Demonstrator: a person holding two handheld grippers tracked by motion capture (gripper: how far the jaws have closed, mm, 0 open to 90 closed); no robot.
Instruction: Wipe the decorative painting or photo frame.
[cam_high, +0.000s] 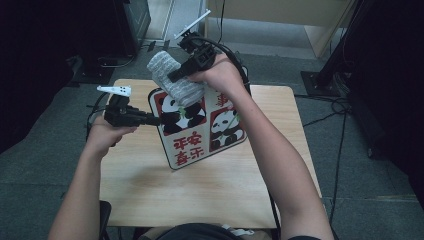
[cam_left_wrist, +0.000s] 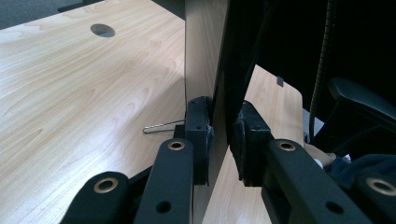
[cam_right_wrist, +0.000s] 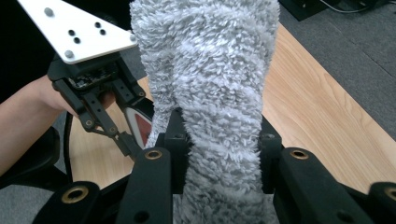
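2 things are in hand: the grey towel (cam_high: 176, 79), clamped in the right gripper (cam_high: 176, 76), hangs over the panda board's (cam_high: 200, 125) top edge near 12 o'clock on the table (cam_high: 150, 190). At the board's 9 o'clock edge, the left gripper (cam_high: 156, 120) pinches it upright. 1 bent wire clip (cam_left_wrist: 161, 126) lies beside those jaws.

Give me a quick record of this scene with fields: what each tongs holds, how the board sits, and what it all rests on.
left tongs: shut on the left edge of the panda board
right tongs: shut on a grey fluffy cloth
cloth position: at the board's top edge, over its printed face
board pose: propped up, tilted, lower edge down at the table
surface: light wooden table
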